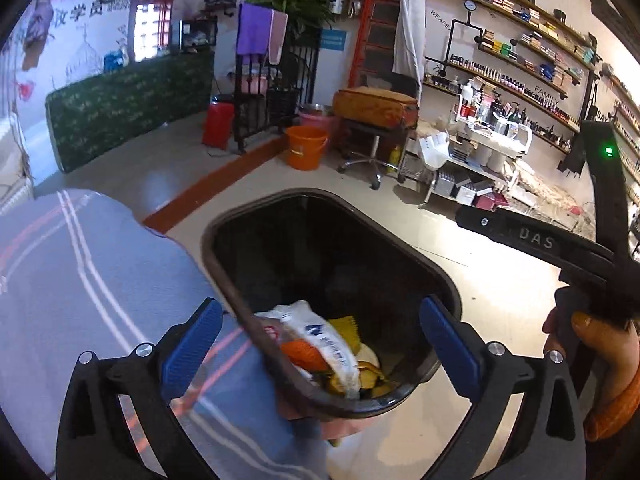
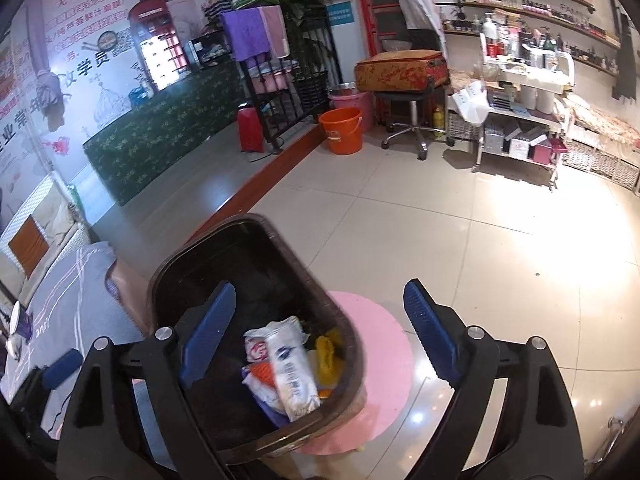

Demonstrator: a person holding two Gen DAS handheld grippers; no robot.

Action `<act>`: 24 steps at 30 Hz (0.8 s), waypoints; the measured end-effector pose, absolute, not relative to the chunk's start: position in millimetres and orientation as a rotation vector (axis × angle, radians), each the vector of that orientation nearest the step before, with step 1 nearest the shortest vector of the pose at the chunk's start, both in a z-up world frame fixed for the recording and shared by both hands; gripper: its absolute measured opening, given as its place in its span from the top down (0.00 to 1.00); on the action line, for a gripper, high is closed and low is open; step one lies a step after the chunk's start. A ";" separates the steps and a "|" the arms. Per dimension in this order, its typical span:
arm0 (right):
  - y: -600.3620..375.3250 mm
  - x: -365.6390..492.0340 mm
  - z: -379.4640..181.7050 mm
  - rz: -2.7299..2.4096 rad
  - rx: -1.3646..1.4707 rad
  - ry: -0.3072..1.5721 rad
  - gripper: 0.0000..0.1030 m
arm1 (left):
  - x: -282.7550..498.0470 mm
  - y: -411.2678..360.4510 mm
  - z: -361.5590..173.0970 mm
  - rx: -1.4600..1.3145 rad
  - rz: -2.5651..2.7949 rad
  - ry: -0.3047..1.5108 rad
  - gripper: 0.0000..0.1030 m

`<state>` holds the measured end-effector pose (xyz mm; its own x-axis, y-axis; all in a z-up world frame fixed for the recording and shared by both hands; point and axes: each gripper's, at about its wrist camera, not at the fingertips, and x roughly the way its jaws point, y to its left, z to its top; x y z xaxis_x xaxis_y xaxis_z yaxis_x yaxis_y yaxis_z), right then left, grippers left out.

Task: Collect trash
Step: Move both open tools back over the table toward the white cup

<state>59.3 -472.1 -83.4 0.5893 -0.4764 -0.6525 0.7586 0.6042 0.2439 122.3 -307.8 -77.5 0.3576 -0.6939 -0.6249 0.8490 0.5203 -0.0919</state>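
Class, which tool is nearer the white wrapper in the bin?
Hard to call. Left tool and right tool both hover open above the white wrapper in the bin.

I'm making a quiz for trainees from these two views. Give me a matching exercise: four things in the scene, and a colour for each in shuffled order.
Things:
1. bin
2. bucket
3. mat
4. towel

Colours:
A. pink
B. purple
C. dark brown
D. orange

Pairs: 1-C, 2-D, 3-A, 4-B
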 end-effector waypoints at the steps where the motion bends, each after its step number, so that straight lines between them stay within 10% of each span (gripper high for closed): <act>1: -469.0 63.2 -84.5 -0.749 0.543 0.580 0.17 | 124.5 -305.9 -74.8 0.278 -0.995 0.651 0.05; 24: -299.7 217.7 -56.9 -0.207 0.334 0.698 0.14 | 204.4 -101.0 -51.3 0.112 -0.352 0.647 0.05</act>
<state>217.7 -299.7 -56.9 0.7490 -0.0747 -0.6584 0.2957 0.9268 0.2313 204.4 -101.0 -51.3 0.7411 -0.2861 -0.6074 0.3551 0.9348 -0.0071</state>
